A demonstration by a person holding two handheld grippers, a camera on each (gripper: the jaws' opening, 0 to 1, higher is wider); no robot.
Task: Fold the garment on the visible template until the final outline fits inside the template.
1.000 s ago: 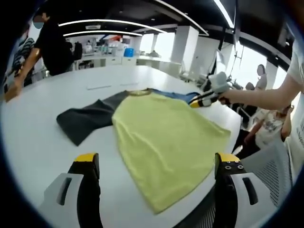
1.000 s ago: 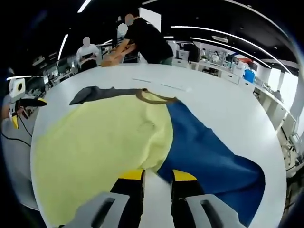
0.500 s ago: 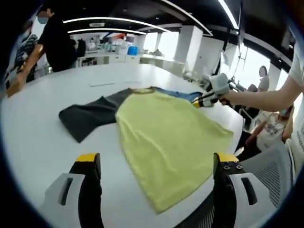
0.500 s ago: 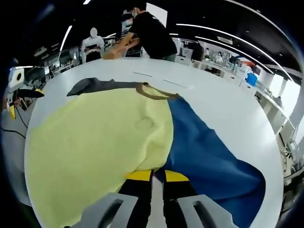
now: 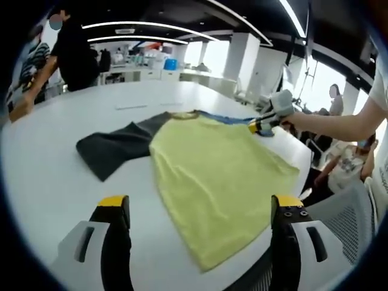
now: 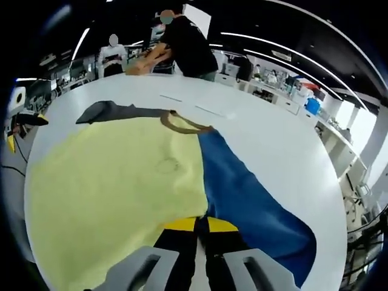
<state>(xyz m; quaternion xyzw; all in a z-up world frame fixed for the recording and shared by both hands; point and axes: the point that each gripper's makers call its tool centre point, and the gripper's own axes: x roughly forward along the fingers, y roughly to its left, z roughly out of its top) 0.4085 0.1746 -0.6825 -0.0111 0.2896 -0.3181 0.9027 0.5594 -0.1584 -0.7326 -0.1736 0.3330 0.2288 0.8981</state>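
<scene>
One garment (image 5: 218,182), yellow body with a dark grey sleeve (image 5: 112,151) and a blue sleeve (image 6: 254,200), lies flat on the white tabletop (image 5: 48,182). Right gripper (image 6: 195,225): fingers pinched together on the garment's edge where yellow meets blue. Left gripper (image 5: 200,203): fingers spread wide, holding nothing, above the hem.

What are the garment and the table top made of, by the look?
Garment: soft knit fabric, likely cotton jersey; matte, with a fine nubby texture on the yellow body, and it lies limp with small creases. The blue sleeve and grey sleeve look equally matte. Table: smooth hard white surface, perhaps laminate; it shows a faint sheen, but the exact material is unclear.
</scene>
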